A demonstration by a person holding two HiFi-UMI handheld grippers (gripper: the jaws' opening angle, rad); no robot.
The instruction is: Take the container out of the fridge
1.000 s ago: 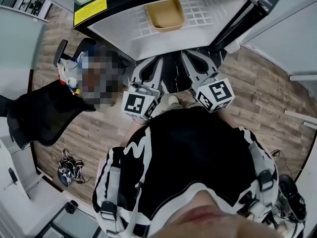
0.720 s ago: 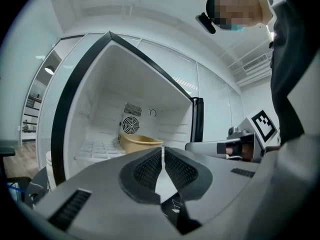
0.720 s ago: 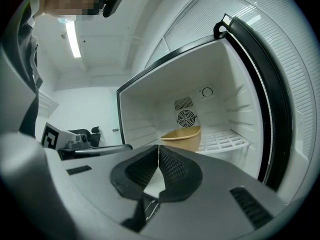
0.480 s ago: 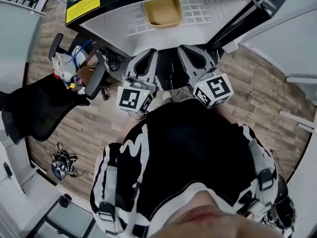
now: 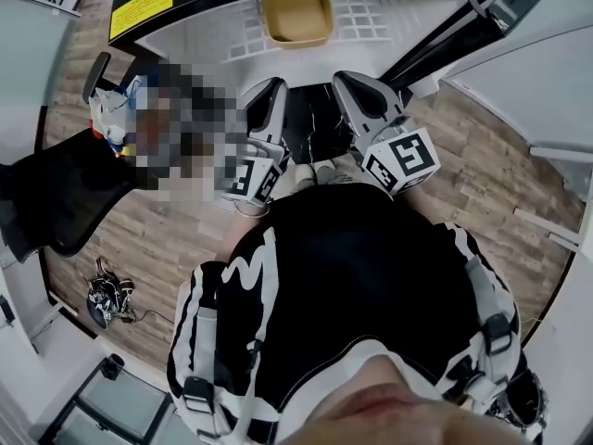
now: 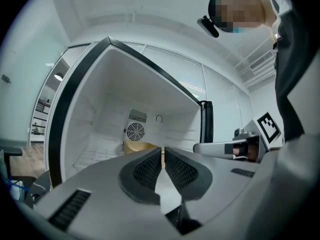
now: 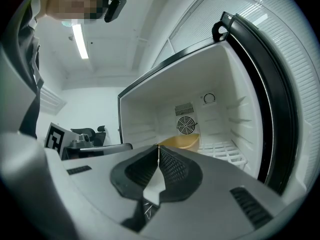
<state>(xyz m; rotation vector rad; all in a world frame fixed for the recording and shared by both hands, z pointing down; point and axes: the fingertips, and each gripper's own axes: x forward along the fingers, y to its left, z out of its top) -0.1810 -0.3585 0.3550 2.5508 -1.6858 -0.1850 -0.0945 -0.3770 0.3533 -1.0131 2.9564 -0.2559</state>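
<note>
A tan, tub-like container (image 5: 296, 17) sits on the white wire shelf (image 5: 371, 12) inside the open fridge. It also shows under the fan in the left gripper view (image 6: 141, 146) and in the right gripper view (image 7: 184, 142). My left gripper (image 5: 267, 91) and right gripper (image 5: 357, 86) are held side by side just short of the fridge opening, both pointing at the container. Each one is shut with nothing between its jaws, as seen for the left gripper (image 6: 163, 150) and the right gripper (image 7: 158, 148). Neither touches the container.
The fridge door (image 5: 463, 35) stands open at the right, its black edge close to my right gripper. A black office chair (image 5: 69, 202) and a cluttered desk stand at the left on the wooden floor. A black object (image 5: 102, 299) lies on the floor.
Both grippers have moved forward, closer to the fridge opening and the container. They stayed shut throughout.
</note>
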